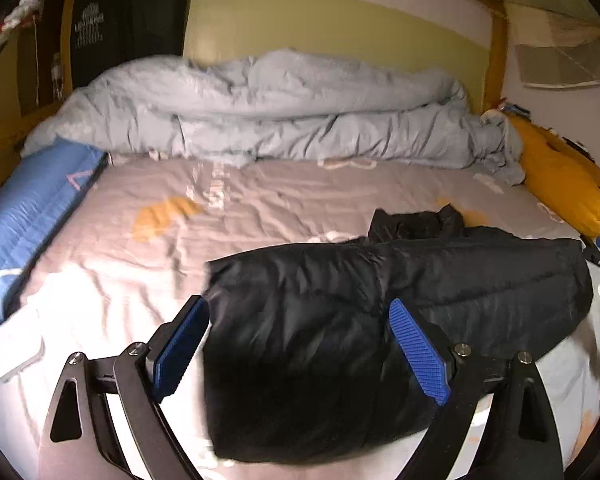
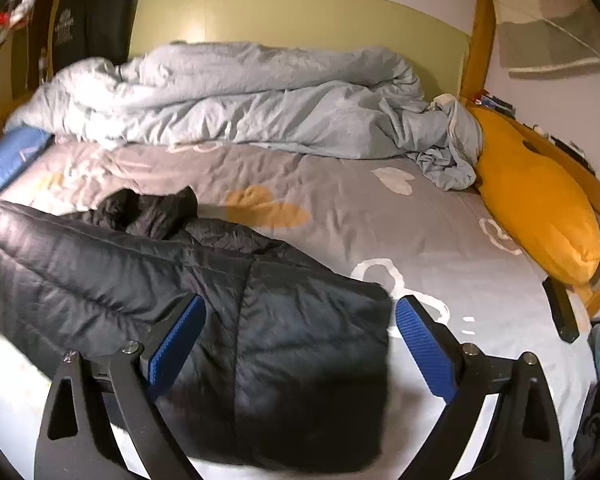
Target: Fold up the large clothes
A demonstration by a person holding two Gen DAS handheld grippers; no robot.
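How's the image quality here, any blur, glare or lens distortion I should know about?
Left wrist view: black jacket smeared by motion blur near its left edge, bed sheet blown out nearby. Right wrist view: jacket's near end soft, strong fisheye bending, dark corners.

The left gripper (image 1: 298, 350) is spread wide, its two blue ribbed pads (image 1: 182, 350) well apart and angled outward like a V. Black linkage arms with silver pivot screws run back from each pad toward the bottom of the left wrist view. Taking the black puffer jacket (image 1: 340, 320) as landmark, the fingers stand on either side of its near end without pinching it; whether they touch the fabric cannot be told.

The right gripper (image 2: 300, 350) is spread just as wide, with blue pads (image 2: 426, 350) splayed apart on black linkages. Its left pad overlaps the jacket (image 2: 280, 340), and its right pad stands just beyond the jacket's right edge.
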